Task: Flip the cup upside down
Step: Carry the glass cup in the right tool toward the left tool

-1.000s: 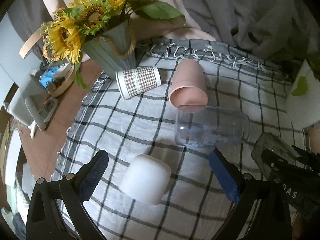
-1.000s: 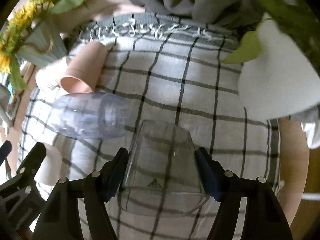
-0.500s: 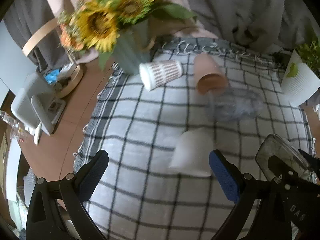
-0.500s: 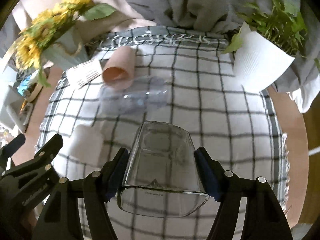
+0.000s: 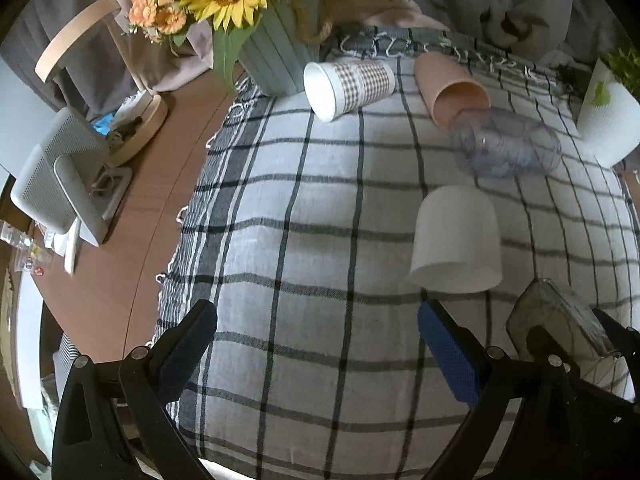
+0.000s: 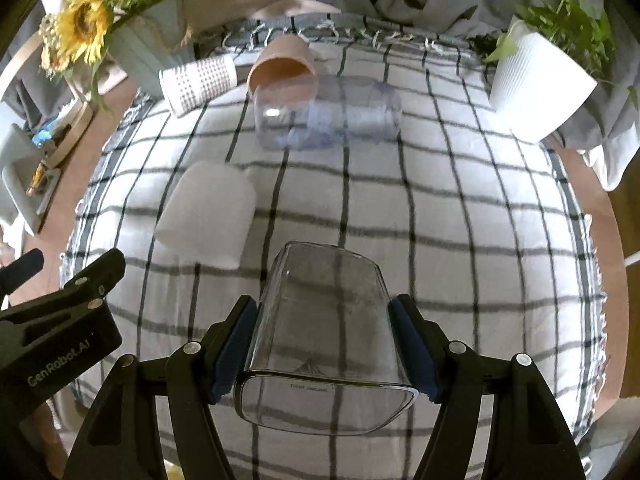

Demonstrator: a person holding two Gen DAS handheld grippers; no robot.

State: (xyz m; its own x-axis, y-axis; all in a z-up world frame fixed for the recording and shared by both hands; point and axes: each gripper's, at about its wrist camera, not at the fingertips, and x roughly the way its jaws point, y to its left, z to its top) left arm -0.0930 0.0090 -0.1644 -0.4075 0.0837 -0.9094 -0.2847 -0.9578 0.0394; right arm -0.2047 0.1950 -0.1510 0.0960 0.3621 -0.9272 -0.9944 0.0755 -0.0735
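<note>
My right gripper [image 6: 325, 354] is shut on a clear square glass cup [image 6: 326, 344], held above the checked cloth with its base pointing away and its rim toward the camera. The cup also shows in the left wrist view [image 5: 560, 328], at the lower right. My left gripper [image 5: 316, 344] is open and empty over the cloth's near left part. A white cup [image 5: 456, 240] stands upside down on the cloth; it also shows in the right wrist view [image 6: 208, 214].
A clear jar [image 6: 326, 112], a pink cup [image 6: 284, 66] and a checked paper cup [image 6: 198, 80] lie on their sides at the back. A sunflower vase [image 5: 280, 48] stands back left, a white plant pot [image 6: 536, 84] back right. Bare wooden table [image 5: 132, 208] with small devices lies left.
Both grippers have pulled back and risen, so more of the cloth shows. The right gripper has lifted the clear cup off the cloth. The left gripper stays open.
</note>
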